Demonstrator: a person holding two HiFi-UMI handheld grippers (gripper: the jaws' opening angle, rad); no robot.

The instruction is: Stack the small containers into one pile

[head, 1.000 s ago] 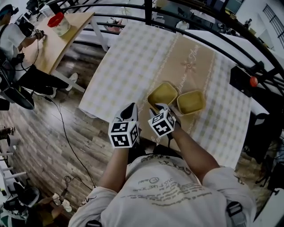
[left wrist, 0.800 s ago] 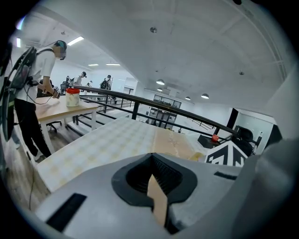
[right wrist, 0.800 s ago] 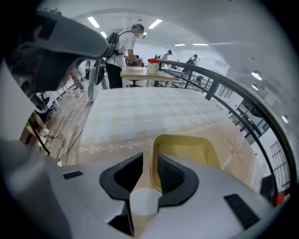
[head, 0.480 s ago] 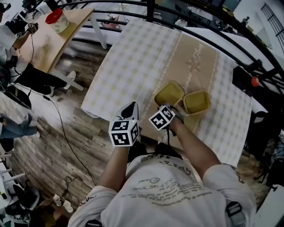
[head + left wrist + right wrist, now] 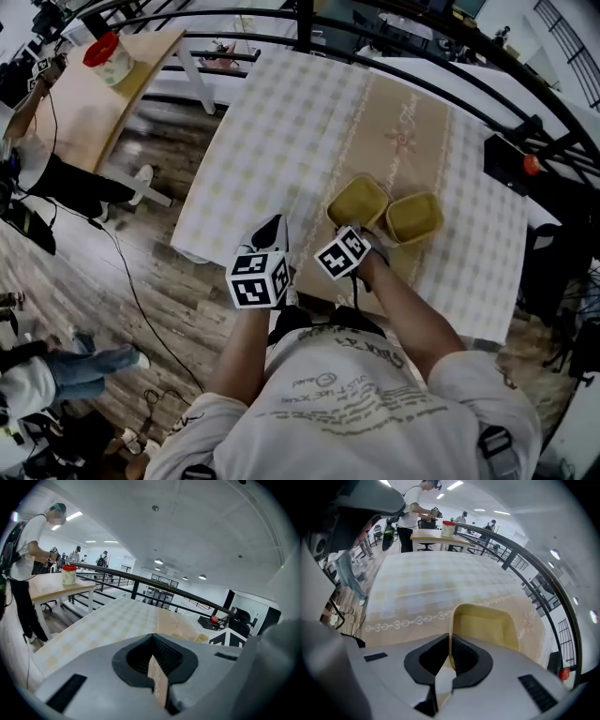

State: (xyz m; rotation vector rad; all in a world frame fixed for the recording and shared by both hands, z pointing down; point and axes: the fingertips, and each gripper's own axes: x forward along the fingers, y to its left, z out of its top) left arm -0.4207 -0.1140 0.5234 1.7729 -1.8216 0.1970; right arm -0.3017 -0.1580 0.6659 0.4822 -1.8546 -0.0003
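Head view, starting at the left: the left gripper [image 5: 273, 228] hangs over the near edge of the bench [image 5: 281, 122]. Its jaws are all but together on nothing, and its own view shows only a sliver of cloth between them. Next along, the right gripper [image 5: 355, 228] is at the near rim of the left container [image 5: 359, 200]. Its jaws have just been closing and now pinch that thin wall. The right container [image 5: 415, 217] sits just beside it, empty. I'd judge the pick-up is in hand. The next move calls for lifting the left container clear and lowering it squarely into the right one. The pinch itself shows only in the right gripper view, since the head view hides it behind the cube. The right gripper view in turn leaves out the second container.
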